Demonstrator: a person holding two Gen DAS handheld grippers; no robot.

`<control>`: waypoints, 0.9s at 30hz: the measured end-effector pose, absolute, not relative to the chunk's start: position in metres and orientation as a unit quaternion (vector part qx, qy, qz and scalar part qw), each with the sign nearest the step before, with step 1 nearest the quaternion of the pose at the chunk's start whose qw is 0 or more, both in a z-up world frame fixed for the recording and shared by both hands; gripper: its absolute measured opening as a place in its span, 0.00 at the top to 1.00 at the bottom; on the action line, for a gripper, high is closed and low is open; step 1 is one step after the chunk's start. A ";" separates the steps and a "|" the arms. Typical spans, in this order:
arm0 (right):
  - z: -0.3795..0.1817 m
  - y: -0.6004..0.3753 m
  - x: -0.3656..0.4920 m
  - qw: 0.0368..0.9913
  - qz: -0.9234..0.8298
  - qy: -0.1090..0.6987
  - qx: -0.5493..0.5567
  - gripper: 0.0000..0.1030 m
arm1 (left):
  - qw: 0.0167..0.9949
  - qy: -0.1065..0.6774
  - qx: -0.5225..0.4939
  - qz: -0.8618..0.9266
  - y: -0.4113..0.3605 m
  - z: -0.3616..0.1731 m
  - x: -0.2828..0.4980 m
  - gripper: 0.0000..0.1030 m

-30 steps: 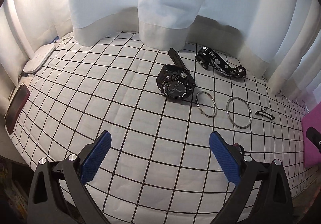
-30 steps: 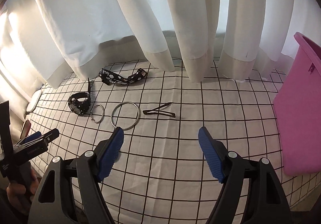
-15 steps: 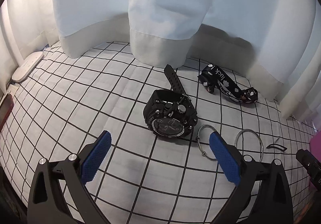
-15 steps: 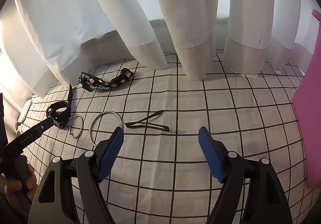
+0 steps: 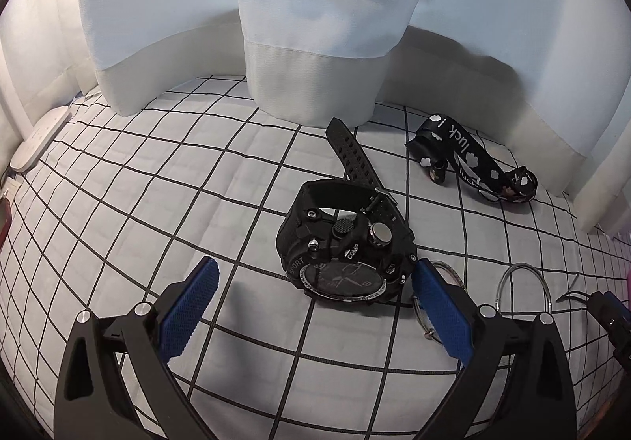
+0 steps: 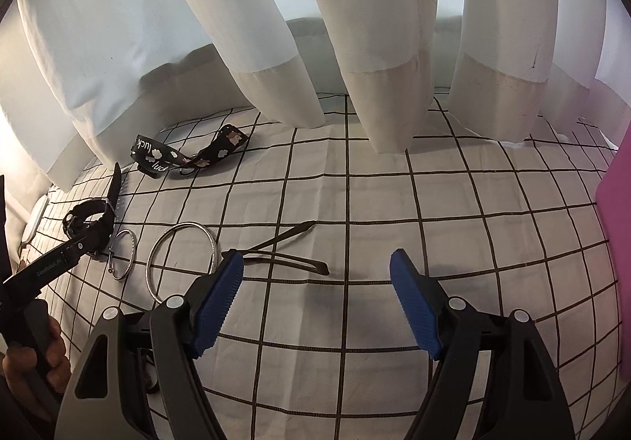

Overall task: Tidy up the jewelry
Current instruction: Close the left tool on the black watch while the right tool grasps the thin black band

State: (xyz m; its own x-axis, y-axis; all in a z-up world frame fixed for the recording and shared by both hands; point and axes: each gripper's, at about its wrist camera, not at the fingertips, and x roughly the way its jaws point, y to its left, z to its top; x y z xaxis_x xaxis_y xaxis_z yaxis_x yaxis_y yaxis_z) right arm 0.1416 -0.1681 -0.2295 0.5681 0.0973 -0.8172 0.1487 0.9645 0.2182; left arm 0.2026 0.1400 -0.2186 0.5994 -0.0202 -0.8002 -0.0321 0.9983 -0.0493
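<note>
A black sport watch [image 5: 345, 250] lies on the white grid cloth [image 5: 157, 203], just ahead of my open left gripper [image 5: 315, 306], close to its right fingertip. A small silver bangle [image 5: 443, 274] and a larger silver bangle [image 5: 522, 286] lie to the right. A black printed strap [image 5: 469, 160] lies further back. In the right wrist view my right gripper [image 6: 315, 302] is open and empty just short of a thin black hair clip [image 6: 288, 254]. The large bangle [image 6: 181, 262], small bangle [image 6: 124, 254], watch [image 6: 88, 223] and strap [image 6: 185, 156] lie to its left.
White curtains [image 6: 355, 45] hang onto the back of the cloth. A pink box [image 6: 619, 243] stands at the right edge. A white flat device [image 5: 39, 140] lies at the far left. The left gripper [image 6: 51, 262] and the hand holding it show at the left.
Both grippers have moved forward and lower. The watch now sits close to my left fingertips, and the hair clip is just short of my right fingertips. Nothing has been picked up.
</note>
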 end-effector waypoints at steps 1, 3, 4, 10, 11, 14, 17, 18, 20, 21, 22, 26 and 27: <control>-0.230 -0.168 0.143 0.875 -0.014 0.465 0.132 0.29 | 0.894 0.447 -0.028 0.003 0.139 -0.219 0.204 0.06; -0.231 -0.166 0.145 0.874 -0.015 0.469 0.127 0.29 | 0.894 0.446 -0.028 -0.001 0.137 -0.219 0.206 0.06; -0.231 -0.165 0.147 0.874 -0.017 0.470 0.123 0.29 | 0.893 0.448 -0.031 -0.003 0.138 -0.219 0.208 0.06; -0.233 -0.161 0.152 0.875 -0.017 0.471 0.108 0.29 | 0.890 0.455 -0.042 -0.010 0.143 -0.224 0.216 0.06; -0.233 -0.160 0.153 0.876 -0.012 0.471 0.106 0.29 | 0.889 0.455 -0.044 -0.011 0.144 -0.224 0.217 0.06; -0.236 -0.157 0.154 0.875 -0.008 0.474 0.101 0.29 | 0.889 0.456 -0.042 -0.013 0.145 -0.226 0.219 0.07; -0.240 -0.154 0.158 0.871 -0.006 0.481 0.105 0.29 | 0.887 0.459 -0.041 -0.014 0.146 -0.228 0.219 0.06; -0.241 -0.153 0.159 0.871 -0.007 0.480 0.101 0.28 | 0.888 0.458 -0.041 -0.014 0.147 -0.228 0.219 0.06; -0.241 -0.149 0.162 0.871 -0.003 0.482 0.095 0.28 | 0.888 0.458 -0.039 -0.015 0.147 -0.229 0.221 0.06; -0.241 -0.148 0.163 0.871 -0.002 0.482 0.094 0.28 | 0.888 0.457 -0.038 -0.015 0.148 -0.230 0.221 0.06; -0.241 -0.146 0.164 0.872 0.000 0.481 0.093 0.28 | 0.889 0.457 -0.038 -0.015 0.148 -0.231 0.223 0.06; -0.238 -0.139 0.164 0.877 0.005 0.473 0.086 0.28 | 0.889 0.456 -0.033 -0.015 0.147 -0.231 0.221 0.06; -0.238 -0.137 0.165 0.878 0.006 0.473 0.080 0.28 | 0.889 0.456 -0.031 -0.014 0.146 -0.230 0.221 0.06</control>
State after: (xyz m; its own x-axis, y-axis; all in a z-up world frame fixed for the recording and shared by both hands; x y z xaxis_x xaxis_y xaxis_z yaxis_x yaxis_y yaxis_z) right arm 0.1651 -0.1371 -0.2381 0.5530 0.0871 -0.8286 0.0650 0.9870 0.1471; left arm 0.2207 0.1455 -0.2303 0.5839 -0.0540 -0.8101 -0.0031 0.9976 -0.0688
